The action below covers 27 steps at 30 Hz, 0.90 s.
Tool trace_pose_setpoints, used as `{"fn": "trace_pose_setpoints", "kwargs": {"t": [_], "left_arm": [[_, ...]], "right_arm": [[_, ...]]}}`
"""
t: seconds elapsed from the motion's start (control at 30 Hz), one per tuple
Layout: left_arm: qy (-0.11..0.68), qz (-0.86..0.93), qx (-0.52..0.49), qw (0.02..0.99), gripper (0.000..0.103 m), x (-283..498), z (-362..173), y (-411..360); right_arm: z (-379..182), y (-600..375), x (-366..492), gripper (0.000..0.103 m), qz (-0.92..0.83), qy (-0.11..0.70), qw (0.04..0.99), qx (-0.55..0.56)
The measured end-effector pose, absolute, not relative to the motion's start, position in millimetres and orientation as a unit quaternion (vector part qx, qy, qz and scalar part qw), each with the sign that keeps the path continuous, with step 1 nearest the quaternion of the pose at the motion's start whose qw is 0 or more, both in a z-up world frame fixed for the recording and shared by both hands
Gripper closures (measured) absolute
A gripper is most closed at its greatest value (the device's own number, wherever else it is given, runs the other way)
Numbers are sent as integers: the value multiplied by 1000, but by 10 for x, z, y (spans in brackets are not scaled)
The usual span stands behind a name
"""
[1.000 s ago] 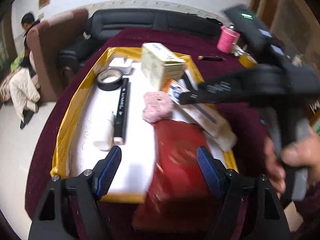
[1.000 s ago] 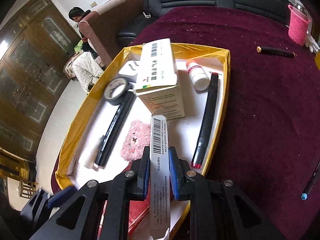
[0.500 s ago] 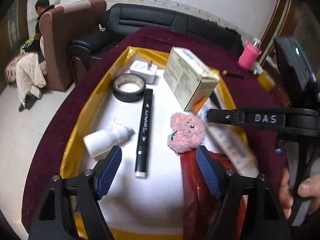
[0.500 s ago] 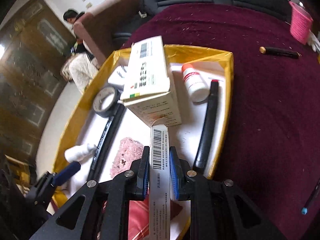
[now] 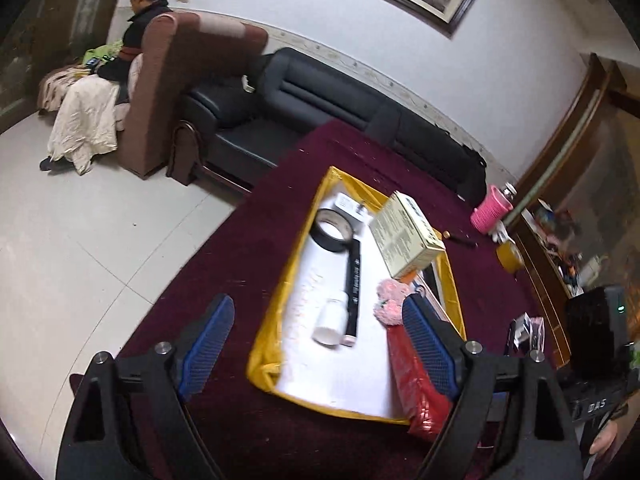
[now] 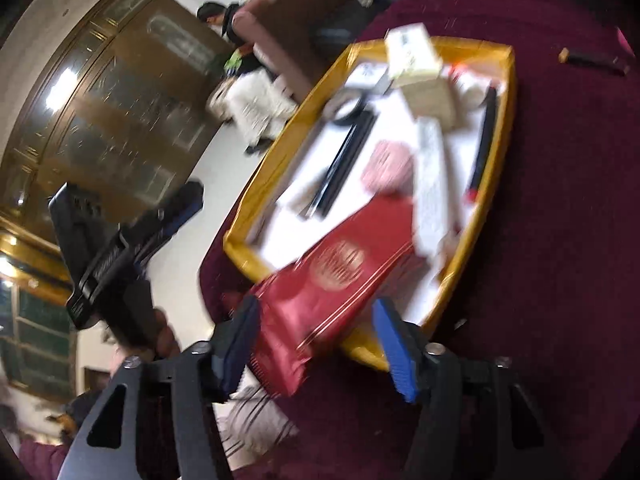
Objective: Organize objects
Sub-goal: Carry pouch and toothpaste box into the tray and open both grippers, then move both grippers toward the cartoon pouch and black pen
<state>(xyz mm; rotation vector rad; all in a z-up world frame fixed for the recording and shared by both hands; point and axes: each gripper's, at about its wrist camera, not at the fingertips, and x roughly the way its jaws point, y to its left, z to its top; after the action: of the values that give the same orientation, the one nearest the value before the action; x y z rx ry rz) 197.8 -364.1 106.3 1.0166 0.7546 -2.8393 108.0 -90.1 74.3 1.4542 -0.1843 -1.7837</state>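
Over yellow tray (image 5: 276,300) | left fingers (image 5: 214,340) wide, empty | right fingers (image 6: 394,344) just opened, long white box (image 6: 432,184) released

We see a tray (image 5: 280,292) with yellow walls and a white floor, on a dark maroon cloth (image 5: 240,248). In it lie a black tape roll (image 5: 334,232), a black marker (image 5: 354,280), a white bottle (image 5: 332,318), a pink plush toy (image 5: 390,300) and a cream box (image 5: 404,236) with dark print. The packet (image 6: 320,280) is red with a gold round emblem and thin gold lines. Beyond the tray we see a pink cup (image 5: 490,210). The pads (image 5: 208,344) of both grippers are blue with fine ribs, on black arms.
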Motion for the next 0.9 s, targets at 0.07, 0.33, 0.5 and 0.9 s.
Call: {"fn": "trace_pose_setpoints", "kwargs": {"t": [0.07, 0.33, 0.5, 0.9], "left_arm": [[247, -912, 326, 19, 17, 2020, 1058, -3657], [232, -914, 333, 12, 17, 2054, 1044, -3592], [227, -912, 341, -1, 17, 2012, 1025, -3486], [151, -932, 329, 23, 8, 1970, 1231, -3158]], "right_arm": [[642, -970, 1030, 35, -697, -80, 402, 588], [450, -1333, 794, 49, -733, -37, 362, 574], [438, -1534, 651, 65, -779, 39, 310, 543], [984, -522, 1014, 21, -843, 15, 301, 445]]}}
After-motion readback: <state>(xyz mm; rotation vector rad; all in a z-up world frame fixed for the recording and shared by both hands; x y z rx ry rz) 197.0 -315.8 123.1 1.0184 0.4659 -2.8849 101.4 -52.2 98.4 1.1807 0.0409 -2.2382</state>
